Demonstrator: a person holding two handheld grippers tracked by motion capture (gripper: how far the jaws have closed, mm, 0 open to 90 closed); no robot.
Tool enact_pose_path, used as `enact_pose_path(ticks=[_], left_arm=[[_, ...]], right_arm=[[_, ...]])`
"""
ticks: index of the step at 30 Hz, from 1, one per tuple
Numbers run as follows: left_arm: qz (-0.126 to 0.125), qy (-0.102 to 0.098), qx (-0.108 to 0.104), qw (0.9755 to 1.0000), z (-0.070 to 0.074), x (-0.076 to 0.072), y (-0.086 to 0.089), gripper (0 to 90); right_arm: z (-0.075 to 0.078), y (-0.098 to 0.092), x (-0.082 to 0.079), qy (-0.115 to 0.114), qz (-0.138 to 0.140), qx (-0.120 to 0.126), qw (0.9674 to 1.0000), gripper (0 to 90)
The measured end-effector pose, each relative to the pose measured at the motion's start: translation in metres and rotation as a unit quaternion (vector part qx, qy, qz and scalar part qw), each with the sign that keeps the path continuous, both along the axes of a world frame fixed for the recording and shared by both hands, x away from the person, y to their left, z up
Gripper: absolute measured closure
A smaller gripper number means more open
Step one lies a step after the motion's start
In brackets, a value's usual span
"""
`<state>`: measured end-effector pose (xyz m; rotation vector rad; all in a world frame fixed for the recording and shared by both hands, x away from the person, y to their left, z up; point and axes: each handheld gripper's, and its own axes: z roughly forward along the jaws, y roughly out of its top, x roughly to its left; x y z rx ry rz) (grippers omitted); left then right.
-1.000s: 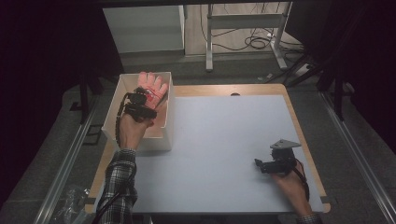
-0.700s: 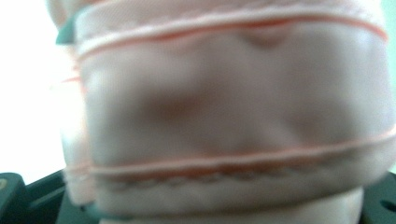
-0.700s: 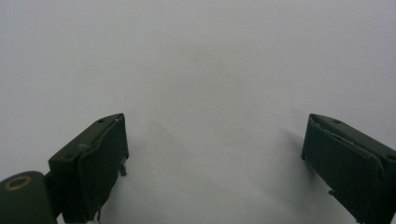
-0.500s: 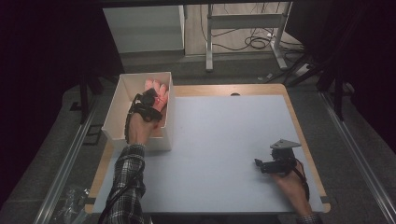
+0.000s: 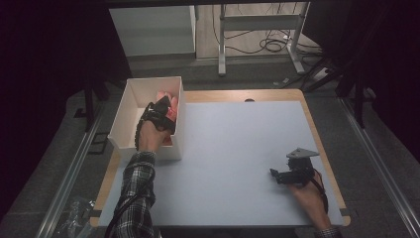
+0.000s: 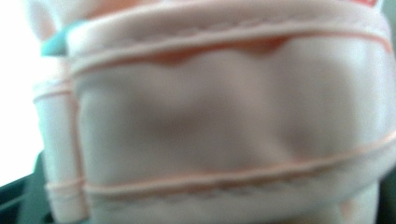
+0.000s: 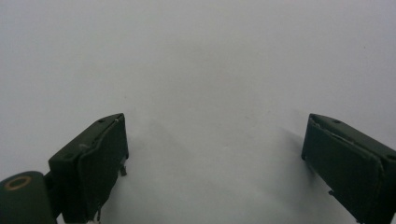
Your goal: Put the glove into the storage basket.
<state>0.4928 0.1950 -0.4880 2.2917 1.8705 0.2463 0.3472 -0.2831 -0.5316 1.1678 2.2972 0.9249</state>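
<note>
At the far left corner of the pale grey tabletop [image 5: 237,144] stands an open white rectangular box [image 5: 122,121], its long side running along the table's left edge. Inside it lies a soft pink fabric item with stitched seams [image 6: 224,121], seen from the high view as a pink patch [image 5: 166,96] towards the box's far end. The person's left hand reaches into the box from the near side, and the left gripper [image 5: 166,106] hangs right over the pink fabric. Its jaws have just been opening; from the left gripper view the cloth sits so close to the lens that the picture is blurred, so whether any fabric lies between the jaws is hard to tell, though the pads seem to have let go. A small teal patch [image 6: 58,42] shows at the upper left of that view, beside the cloth. The right gripper [image 5: 277,174] rests low over the tabletop near the near right corner, well apart from the box, held in the right hand [image 5: 309,196]. Its two black jaws stand wide apart with bare grey surface between them.
</note>
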Motion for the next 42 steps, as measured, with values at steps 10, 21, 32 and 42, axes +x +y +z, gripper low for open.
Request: enact_pose_path(ticks=[10,21,32,42], left_arm=[[-0.008,-0.026,-0.020,0.9994,0.012,-0.009,0.005,2.9],[-0.017,-0.053,-0.048,0.9973,0.027,-0.022,0.016,1.6],[-0.036,-0.103,-0.070,0.9916,0.040,-0.042,0.024,1.9],[-0.052,-0.140,-0.078,0.9857,0.047,-0.054,0.020,1.9]], right_arm=[[0.000,0.000,0.000,0.000,0.000,0.000,1.0000,7.4],[0.000,0.000,0.000,0.000,0.000,0.000,1.0000,7.4],[0.000,0.000,0.000,0.000,0.000,0.000,1.0000,7.4],[0.000,0.000,0.000,-0.001,0.000,0.000,1.0000,7.4]])
